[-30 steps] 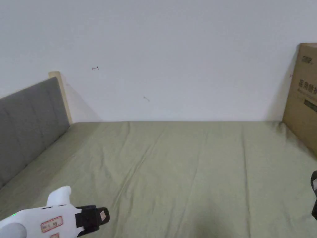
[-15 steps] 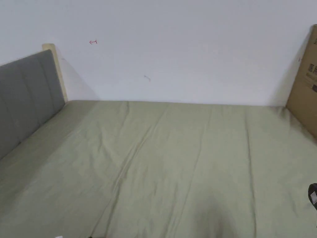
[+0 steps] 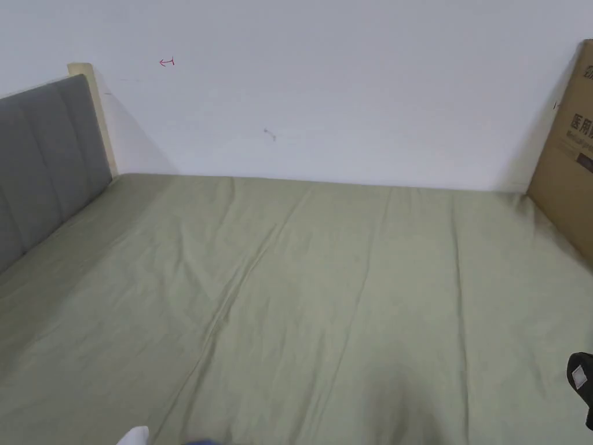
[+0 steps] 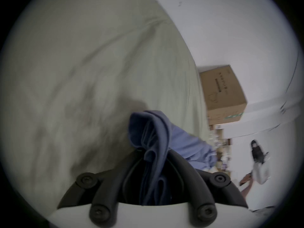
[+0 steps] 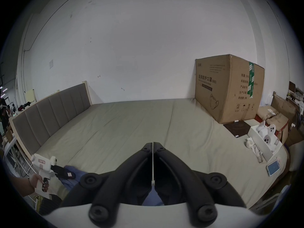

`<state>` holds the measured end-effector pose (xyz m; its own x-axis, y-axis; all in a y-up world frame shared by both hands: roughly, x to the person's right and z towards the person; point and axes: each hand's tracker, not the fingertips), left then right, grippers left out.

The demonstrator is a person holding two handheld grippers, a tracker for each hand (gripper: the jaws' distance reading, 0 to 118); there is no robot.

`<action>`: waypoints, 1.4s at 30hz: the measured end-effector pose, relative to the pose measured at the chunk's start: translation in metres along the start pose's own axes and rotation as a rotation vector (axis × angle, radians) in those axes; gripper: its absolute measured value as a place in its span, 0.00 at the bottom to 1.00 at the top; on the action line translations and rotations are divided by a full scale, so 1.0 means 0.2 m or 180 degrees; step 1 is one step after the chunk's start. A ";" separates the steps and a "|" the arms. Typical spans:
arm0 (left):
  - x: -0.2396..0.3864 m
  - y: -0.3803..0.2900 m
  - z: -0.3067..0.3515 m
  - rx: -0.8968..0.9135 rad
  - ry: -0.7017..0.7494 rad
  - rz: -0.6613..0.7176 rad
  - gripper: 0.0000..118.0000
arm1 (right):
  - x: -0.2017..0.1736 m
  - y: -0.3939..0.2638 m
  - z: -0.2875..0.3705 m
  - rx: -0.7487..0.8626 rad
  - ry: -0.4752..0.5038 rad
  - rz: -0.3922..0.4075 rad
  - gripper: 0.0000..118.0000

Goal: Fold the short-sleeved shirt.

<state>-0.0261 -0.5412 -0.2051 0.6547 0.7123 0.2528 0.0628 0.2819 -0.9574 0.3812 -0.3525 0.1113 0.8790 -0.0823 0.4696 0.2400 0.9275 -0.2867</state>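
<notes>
— While its two black jaws press in on a bunched fold of blue cloth, the left gripper [image 4: 153, 156] holds the short-sleeved shirt [image 4: 149, 132] just above the bed [image 4: 92, 63], as seen in the left gripper view. What of the rest of the garment?

— More of the shirt, a paler blue, trails off toward the bed's near edge. In the right gripper view the left gripper [image 5: 65, 174] appears far off at lower left, white-bodied with black jaws, held in a hand [image 5: 38, 181], with the blue shirt [image 5: 72, 177] bunched at its tip over the front of the bed.

— And the right gripper [image 5: 153, 145]?

— Its jaws stand together with a bare sliver of a gap, and nothing between them. A patch of blue cloth shows below them, behind the gripper's body. In the head view a dark tip of it sits at the right edge [image 3: 581, 382].

— Beyond the grippers?

— An olive-green sheet [image 3: 324, 301] covers the bed, creased in long lines. A grey padded headboard [image 3: 40, 162] stands at the left, a large cardboard box [image 5: 228, 88] sits on the bed against the white wall [image 3: 324, 87] at the right, and a white tray of small parts [image 5: 263, 142] and a phone [image 5: 273, 167] lie near the right edge.
</notes>
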 end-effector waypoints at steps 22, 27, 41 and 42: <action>1.15 -0.33 -0.48 -0.0510 -0.0100 -0.1005 0.87 | 0.19 -0.14 0.10 -0.0195 0.0071 -0.0275 0.00; 1.06 -0.28 -0.33 -0.0429 -0.0183 -0.0797 0.88 | 0.24 -0.15 0.09 -0.0219 0.0033 -0.0330 0.00; 1.17 -0.58 -0.88 -0.1205 0.0566 -0.1925 0.00 | 0.28 -0.20 0.04 -0.0385 0.0045 -0.0413 0.00; 1.17 -0.62 -0.93 -0.1261 0.0665 -0.1991 0.00 | 0.28 -0.20 0.03 -0.0399 0.0036 -0.0408 0.00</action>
<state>0.2592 -0.5284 -0.0531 0.5346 0.3488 0.7698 0.7077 0.3132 -0.6334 0.4181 -0.3917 0.1546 0.8423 -0.2017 0.4999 0.3993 0.8564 -0.3273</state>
